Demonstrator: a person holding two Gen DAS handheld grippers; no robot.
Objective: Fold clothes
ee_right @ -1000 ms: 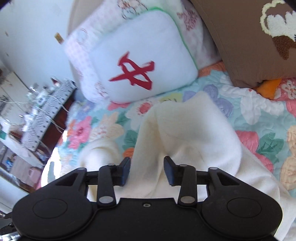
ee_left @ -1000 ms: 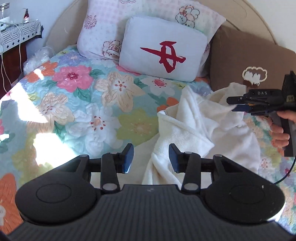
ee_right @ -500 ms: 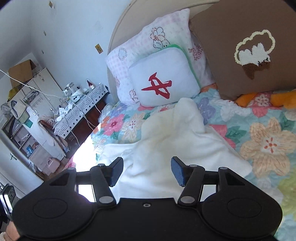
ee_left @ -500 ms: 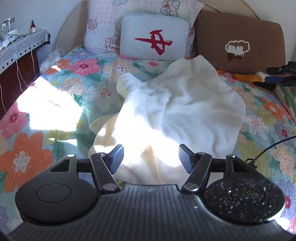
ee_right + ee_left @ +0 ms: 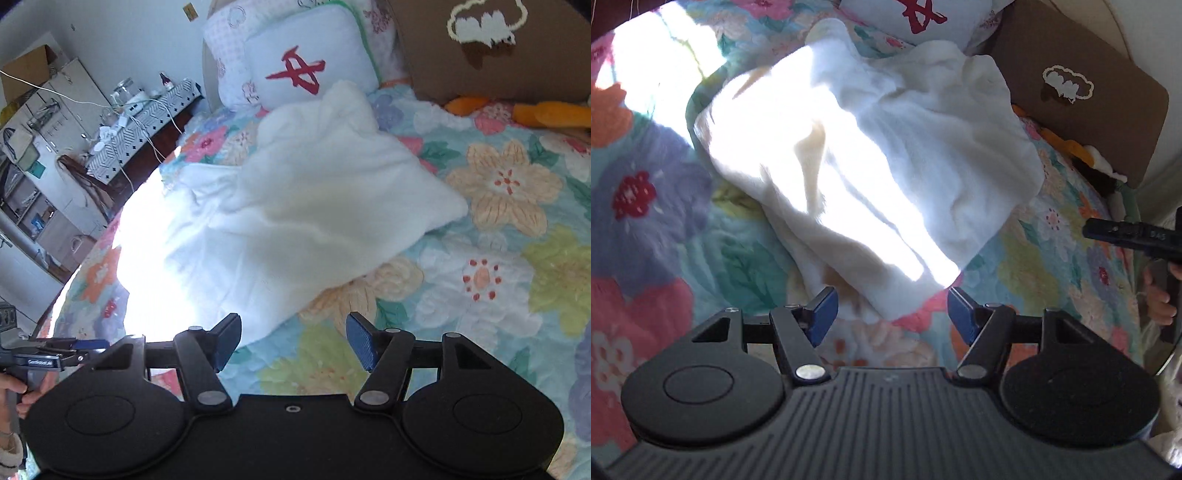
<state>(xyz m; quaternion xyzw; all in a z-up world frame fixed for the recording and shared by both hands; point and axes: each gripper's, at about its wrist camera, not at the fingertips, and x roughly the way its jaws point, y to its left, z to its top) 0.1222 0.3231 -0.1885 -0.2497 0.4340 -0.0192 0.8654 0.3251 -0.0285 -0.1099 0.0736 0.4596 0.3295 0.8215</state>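
Note:
A fluffy white garment point(image 5: 886, 155) lies crumpled on the floral bedspread point(image 5: 657, 206), partly in bright sunlight. My left gripper point(image 5: 888, 314) hovers open just above its near corner, with nothing between the blue pads. The same white garment point(image 5: 314, 206) shows in the right wrist view, spread across the middle of the bed. My right gripper point(image 5: 293, 341) stands open over the bedspread point(image 5: 498, 266), just off the garment's near edge. The right gripper point(image 5: 1126, 236) also appears at the far right of the left wrist view, held by a hand, jaws unclear.
A white cushion with a red sign point(image 5: 310, 62), a pink patterned pillow point(image 5: 229, 62) and a brown cushion point(image 5: 498, 48) line the headboard. An orange soft toy point(image 5: 546, 112) lies by the brown cushion. A cluttered side table point(image 5: 144, 114) stands left of the bed.
Both grippers have pulled back toward the foot of the bed and tilted downward. Their jaws have widened. The garment now lies flatter and spread out, released from any hold.

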